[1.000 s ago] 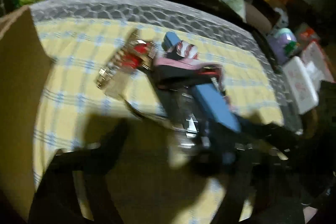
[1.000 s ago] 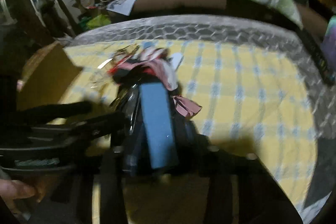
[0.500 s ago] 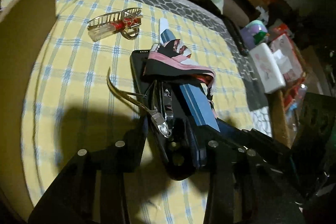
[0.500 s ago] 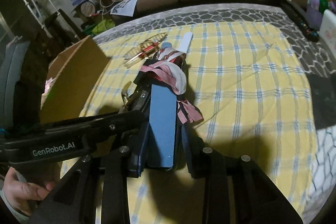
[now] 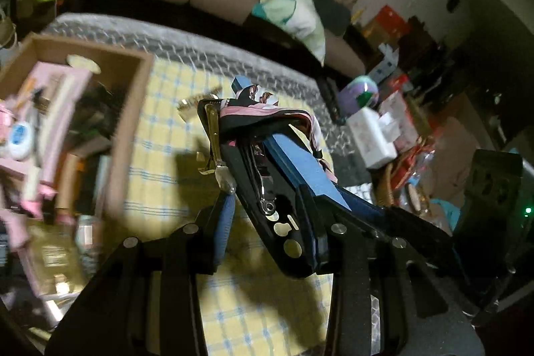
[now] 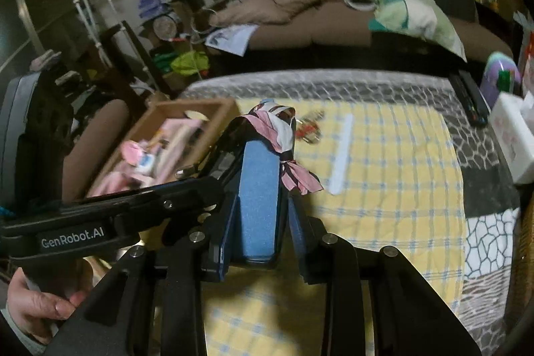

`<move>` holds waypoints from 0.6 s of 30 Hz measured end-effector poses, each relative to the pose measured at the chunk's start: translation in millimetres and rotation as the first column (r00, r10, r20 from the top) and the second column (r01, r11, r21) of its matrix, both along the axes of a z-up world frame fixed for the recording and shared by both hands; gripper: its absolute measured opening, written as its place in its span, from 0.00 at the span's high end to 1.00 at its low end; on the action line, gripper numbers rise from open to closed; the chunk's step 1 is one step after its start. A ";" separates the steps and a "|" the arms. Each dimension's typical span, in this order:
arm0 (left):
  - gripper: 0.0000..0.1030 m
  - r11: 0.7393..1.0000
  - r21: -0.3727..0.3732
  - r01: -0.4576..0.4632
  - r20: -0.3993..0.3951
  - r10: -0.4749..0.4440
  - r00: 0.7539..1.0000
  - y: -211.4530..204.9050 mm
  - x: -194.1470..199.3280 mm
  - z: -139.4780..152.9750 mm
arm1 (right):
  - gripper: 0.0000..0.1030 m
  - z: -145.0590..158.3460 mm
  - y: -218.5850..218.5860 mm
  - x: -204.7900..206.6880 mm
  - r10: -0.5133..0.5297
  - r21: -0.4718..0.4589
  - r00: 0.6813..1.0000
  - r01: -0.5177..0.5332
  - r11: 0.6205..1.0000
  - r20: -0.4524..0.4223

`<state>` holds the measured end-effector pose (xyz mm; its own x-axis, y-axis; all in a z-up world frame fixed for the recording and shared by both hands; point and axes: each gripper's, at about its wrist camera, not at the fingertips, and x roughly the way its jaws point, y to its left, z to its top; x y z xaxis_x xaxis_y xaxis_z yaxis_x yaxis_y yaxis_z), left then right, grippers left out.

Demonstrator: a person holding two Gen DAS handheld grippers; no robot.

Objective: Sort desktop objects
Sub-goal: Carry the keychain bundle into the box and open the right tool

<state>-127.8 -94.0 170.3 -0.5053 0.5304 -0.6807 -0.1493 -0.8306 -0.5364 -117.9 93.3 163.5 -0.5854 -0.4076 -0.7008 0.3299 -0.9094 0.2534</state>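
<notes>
1. Grippers both up off the table [image 6: 393, 189], sharing one load between them.
2. The left gripper [image 5: 267, 212] is clenched on a black tray [image 5: 267, 189]; its jaws have just been closing, and the tray's near end sits between its fingers.
3. The right gripper [image 6: 257, 222] is clamped on the blue block [image 6: 260, 199], squeezing its near end from both sides.
4. That blue block lies lengthwise on the tray, tilted up and away from the cameras, clear of the yellow checked cloth [image 6: 383, 222].
5. A pink-and-black ribbon [image 6: 280, 139] is draped over the block's far end, a knotted tail hanging off its right side.
6. A gold clip [image 5: 213, 135] sits at the tray's left edge, with a shiny metal tool [image 5: 263, 192] in the tray.
7. To the left, an open cardboard box [image 5: 126, 135] holds pink items, blurred.
8. On the cloth beyond, a white strip [image 6: 340, 155] lies flat, near a small red-and-gold item [image 6: 307, 129].
9. A hand [image 6: 33, 306] shows at the lower left of the right view, holding the left gripper's handle.
</notes>
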 end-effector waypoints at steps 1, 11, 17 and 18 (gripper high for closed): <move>0.67 1.000 0.003 -0.006 -0.006 0.006 1.000 -8.6 3.3 6.2 | 0.70 5.5 -5.4 4.1 0.005 -0.002 1.000 -0.005 1.000 -0.006; 0.67 0.994 -0.059 -0.091 -0.043 0.088 0.995 -126.3 25.8 25.3 | 0.70 20.8 -124.9 15.5 0.092 -0.037 0.995 -0.093 0.995 -0.042; 0.67 0.986 -0.127 -0.111 -0.011 0.111 0.994 -176.2 9.1 -10.5 | 0.70 -23.1 -189.0 -2.1 0.101 -0.053 0.995 -0.101 0.993 -0.004; 0.67 0.985 -0.134 -0.113 -0.006 0.113 0.994 -182.7 4.3 -18.5 | 0.70 -31.7 -196.0 -5.5 0.099 -0.054 0.995 -0.099 0.994 0.007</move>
